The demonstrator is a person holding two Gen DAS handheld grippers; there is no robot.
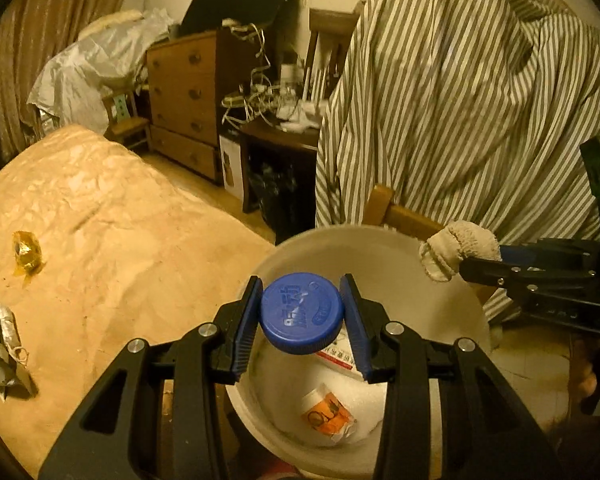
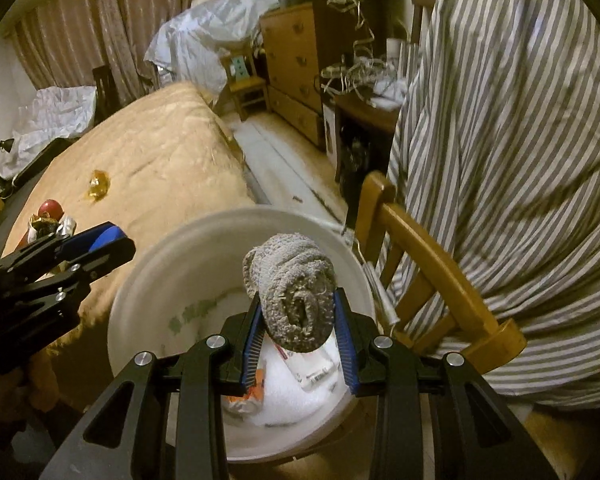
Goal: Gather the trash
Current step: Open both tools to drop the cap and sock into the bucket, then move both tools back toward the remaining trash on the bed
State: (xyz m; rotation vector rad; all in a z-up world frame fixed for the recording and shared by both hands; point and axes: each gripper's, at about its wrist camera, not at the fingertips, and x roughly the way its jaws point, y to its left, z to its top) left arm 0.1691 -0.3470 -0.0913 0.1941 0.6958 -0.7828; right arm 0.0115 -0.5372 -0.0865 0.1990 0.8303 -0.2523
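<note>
Got both hands over the white bucket (image 1: 452,300) right now. My left gripper (image 1: 302,312) has its blue fingers (image 1: 246,324) clamped on a blue cap (image 1: 302,312), held just above the bucket's opening. My right gripper (image 2: 296,320) is squeezing a rolled-up grey rag (image 2: 292,292), also above the bucket (image 2: 172,264), nearer its far rim. From the left camera the rag (image 1: 456,248) looks more cream coloured, poking out of the right gripper's (image 1: 460,258) tips over the rim.

Down inside the bucket there's already some stuff: an orange-printed wrapper (image 1: 328,416) and a white packet with red print (image 1: 340,354), on something white and fluffy.

More trash is lying on the tan bed (image 1: 120,240) off to the left: a crumpled yellow wrapper (image 1: 27,254) and a silvery foil wad (image 1: 2,350) close to the edge of view. A wooden chair (image 2: 432,276) with a striped cloth (image 2: 520,140) draped over it stands just beside the bucket.
</note>
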